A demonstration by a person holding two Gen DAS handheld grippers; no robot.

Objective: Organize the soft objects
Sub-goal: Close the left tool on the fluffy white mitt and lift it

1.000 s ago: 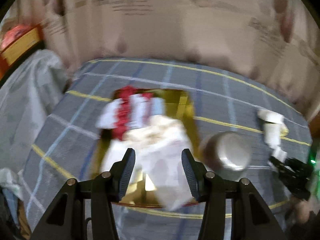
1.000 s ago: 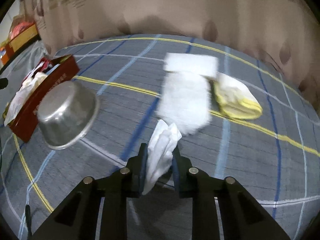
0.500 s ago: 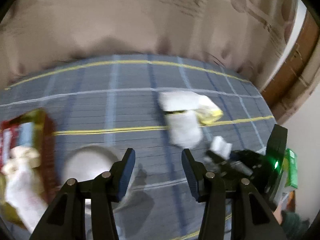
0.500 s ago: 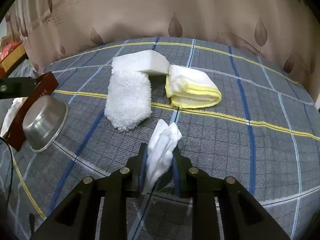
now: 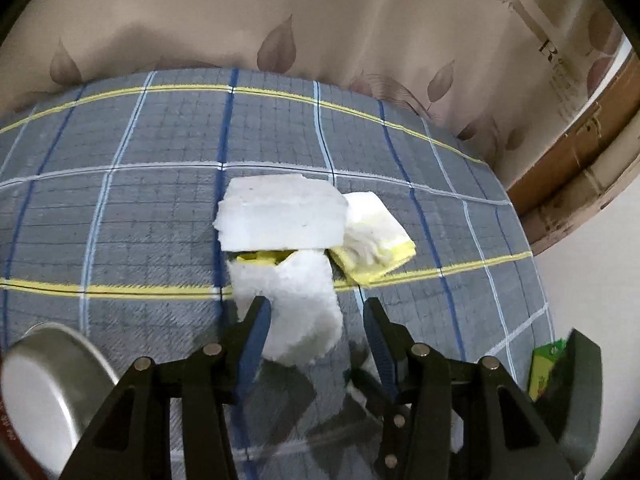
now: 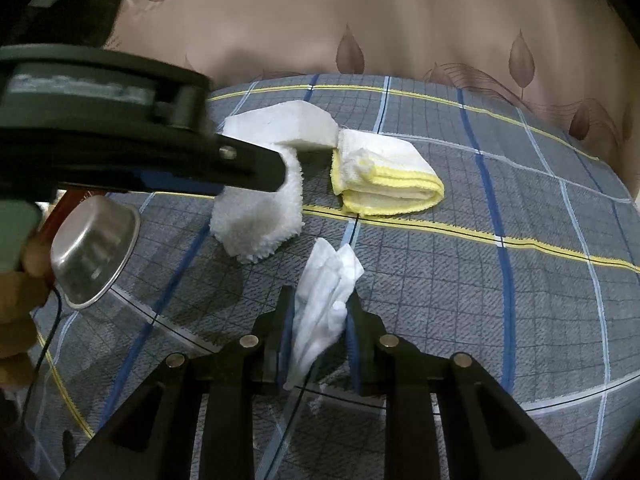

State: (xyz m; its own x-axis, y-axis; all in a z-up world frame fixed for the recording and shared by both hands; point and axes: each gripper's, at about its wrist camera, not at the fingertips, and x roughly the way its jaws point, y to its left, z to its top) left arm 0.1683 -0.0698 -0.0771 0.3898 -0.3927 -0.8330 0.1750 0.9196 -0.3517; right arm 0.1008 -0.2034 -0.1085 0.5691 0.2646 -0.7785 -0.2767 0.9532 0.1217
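A fluffy white cloth (image 5: 296, 300) lies on the grey checked tablecloth (image 5: 120, 220), just below a white foam block (image 5: 280, 216) and beside a folded yellow-edged towel (image 5: 376, 244). My left gripper (image 5: 314, 320) hovers open over the near end of the fluffy cloth, one jaw on each side, pads not pressing. From the right wrist view one of its fingers (image 6: 256, 168) crosses over the fluffy cloth (image 6: 256, 220). My right gripper (image 6: 320, 312) is shut on a crumpled white tissue (image 6: 326, 288), low over the tablecloth in front of the towel (image 6: 384, 176) and the foam block (image 6: 280, 128).
A steel bowl (image 6: 92, 248) lies tipped on its side at the left, also at the lower left of the left wrist view (image 5: 48, 380). A leaf-print curtain (image 5: 320, 20) backs the table. A green packet (image 5: 544, 368) sits past the table's right edge. A hand (image 6: 20, 280) holds the left gripper.
My left gripper swung right, away from the red box and bowl, and came down over the fluffy cloth. The right gripper keeps the tissue and has barely shifted.
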